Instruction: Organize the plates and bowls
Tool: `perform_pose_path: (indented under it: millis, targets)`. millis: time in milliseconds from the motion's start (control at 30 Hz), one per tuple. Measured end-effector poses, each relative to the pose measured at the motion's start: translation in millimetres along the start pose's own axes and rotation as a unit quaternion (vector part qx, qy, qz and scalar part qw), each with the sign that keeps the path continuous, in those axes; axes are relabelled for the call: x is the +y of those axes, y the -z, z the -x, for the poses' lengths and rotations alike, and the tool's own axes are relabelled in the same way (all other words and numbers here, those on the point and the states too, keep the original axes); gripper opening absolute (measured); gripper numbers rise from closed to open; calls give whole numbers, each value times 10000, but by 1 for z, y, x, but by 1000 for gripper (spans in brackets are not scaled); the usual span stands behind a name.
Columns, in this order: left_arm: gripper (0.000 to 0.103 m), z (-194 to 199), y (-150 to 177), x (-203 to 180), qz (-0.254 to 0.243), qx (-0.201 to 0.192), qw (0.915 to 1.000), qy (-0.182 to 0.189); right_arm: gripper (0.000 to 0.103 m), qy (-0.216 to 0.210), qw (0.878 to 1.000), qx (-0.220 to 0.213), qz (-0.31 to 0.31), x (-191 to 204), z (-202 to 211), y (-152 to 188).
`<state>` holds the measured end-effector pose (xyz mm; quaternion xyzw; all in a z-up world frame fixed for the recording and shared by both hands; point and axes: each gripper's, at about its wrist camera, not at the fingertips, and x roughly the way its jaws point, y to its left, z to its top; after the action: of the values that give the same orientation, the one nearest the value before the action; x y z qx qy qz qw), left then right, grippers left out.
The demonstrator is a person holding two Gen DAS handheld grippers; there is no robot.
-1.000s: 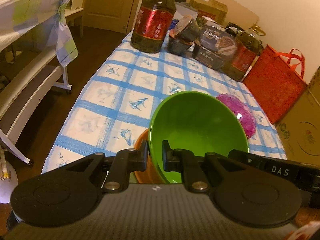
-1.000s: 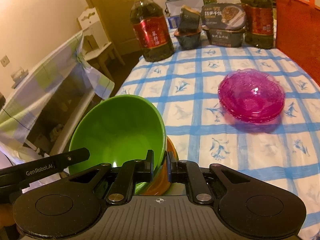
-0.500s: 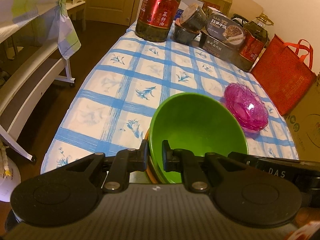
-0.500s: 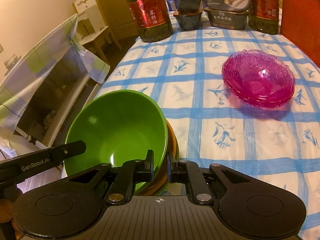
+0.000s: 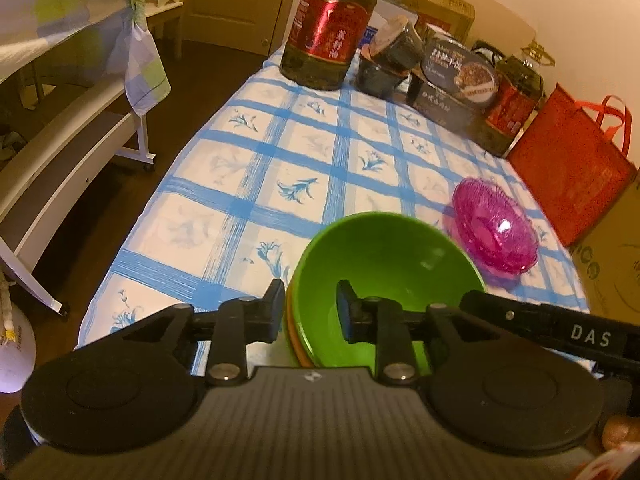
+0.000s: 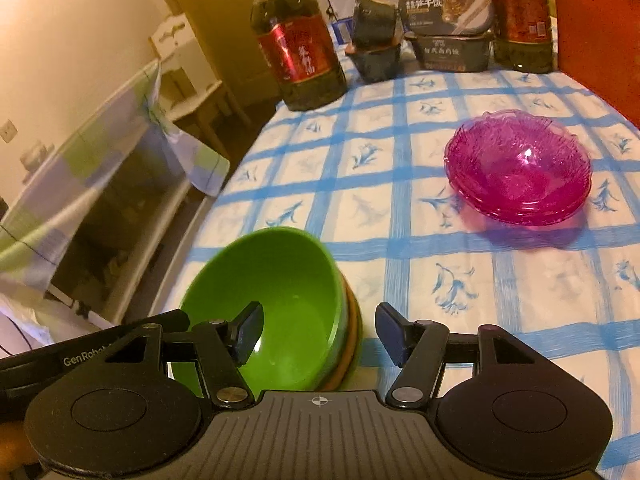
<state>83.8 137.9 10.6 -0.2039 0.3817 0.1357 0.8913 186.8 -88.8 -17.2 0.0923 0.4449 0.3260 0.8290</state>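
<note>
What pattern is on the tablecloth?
Blue checks with small blue flowers on white; clearest in the right wrist view.

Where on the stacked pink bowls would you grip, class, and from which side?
Probably the near rim of the pink bowls, one finger inside and one outside, coming from above on the camera's side. The wavy rim flares outward and that side of the tablecloth is free, while the bottles stand behind.

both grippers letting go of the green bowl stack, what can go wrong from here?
1. The green bowl sits nested on an orange bowl close to the table's near-left edge; a nudge could tip the stack off.
2. Both the left gripper and right gripper are opening with the rim between their fingers; pulling back early may drag it.
</note>
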Motion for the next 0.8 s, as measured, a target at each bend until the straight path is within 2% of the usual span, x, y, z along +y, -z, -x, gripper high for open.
perform_pose_path:
  millis: [267,433,633,800]
  targets:
    - [31,15,10,2,252,-82,9996,124,62,23,9992,-68,-387,-14,23,15]
    - [41,28,21,5,405,-84,9989,202,62,59,9985,-79,-532,-19,37,26]
    - [47,42,36,2,321,-31,9992,255,62,163,9985,-48,-513,-19,50,42]
    - [48,50,46,2,312,53,9991,273,62,319,9986,-20,-413,-18,56,56]
